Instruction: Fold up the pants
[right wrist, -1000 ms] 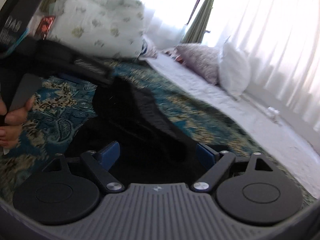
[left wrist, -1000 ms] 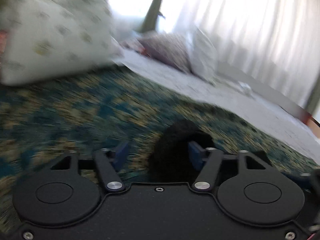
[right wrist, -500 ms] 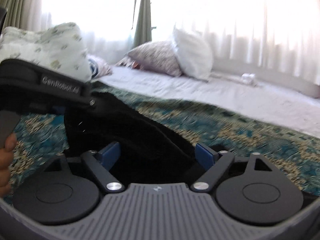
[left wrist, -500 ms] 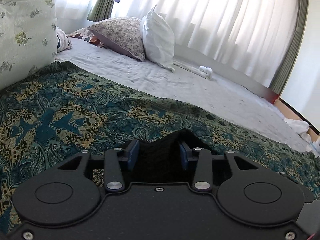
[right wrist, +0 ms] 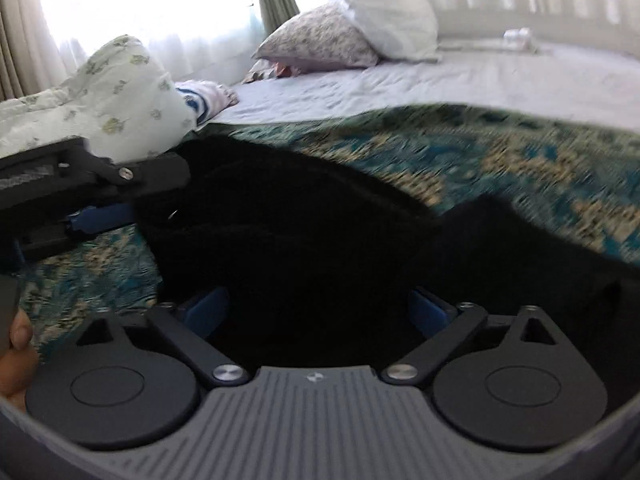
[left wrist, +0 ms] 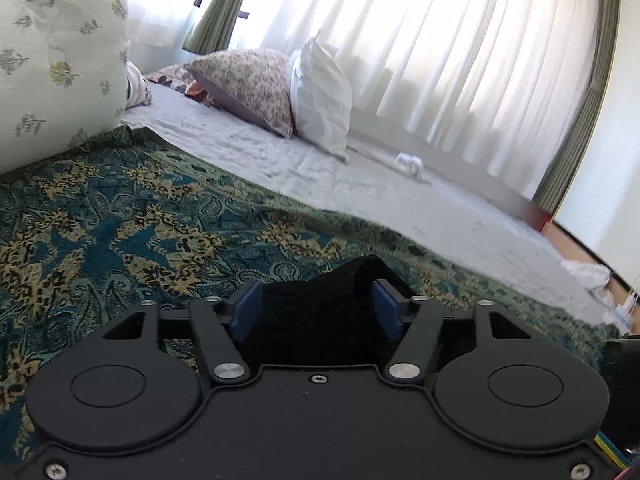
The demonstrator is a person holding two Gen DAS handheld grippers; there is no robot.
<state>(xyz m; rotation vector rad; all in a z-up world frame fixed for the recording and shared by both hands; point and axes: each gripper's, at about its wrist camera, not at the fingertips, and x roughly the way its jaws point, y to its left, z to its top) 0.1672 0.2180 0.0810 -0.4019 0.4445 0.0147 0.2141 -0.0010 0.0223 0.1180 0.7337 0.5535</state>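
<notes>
The black pants (right wrist: 304, 232) lie on a teal and gold patterned bedspread (left wrist: 120, 232). In the left wrist view my left gripper (left wrist: 316, 312) stands with its blue pads apart, and a bunch of the black pants (left wrist: 320, 308) sits between them. In the right wrist view my right gripper (right wrist: 316, 312) is wide open over the dark cloth, low on it. The left gripper (right wrist: 92, 208) also shows there at the left edge, at the far end of the pants.
A large floral pillow (left wrist: 56, 52) lies at the left. A patterned pillow (left wrist: 248, 84) and a white pillow (left wrist: 320, 96) lean at the back on a grey sheet (left wrist: 360, 184). White curtains (left wrist: 460, 48) hang behind. A hand (right wrist: 16, 356) shows at the left edge.
The left jaws closed in on the pants half a second ago and now stand wider apart. The right gripper has swung right and lower over the cloth, staying open.
</notes>
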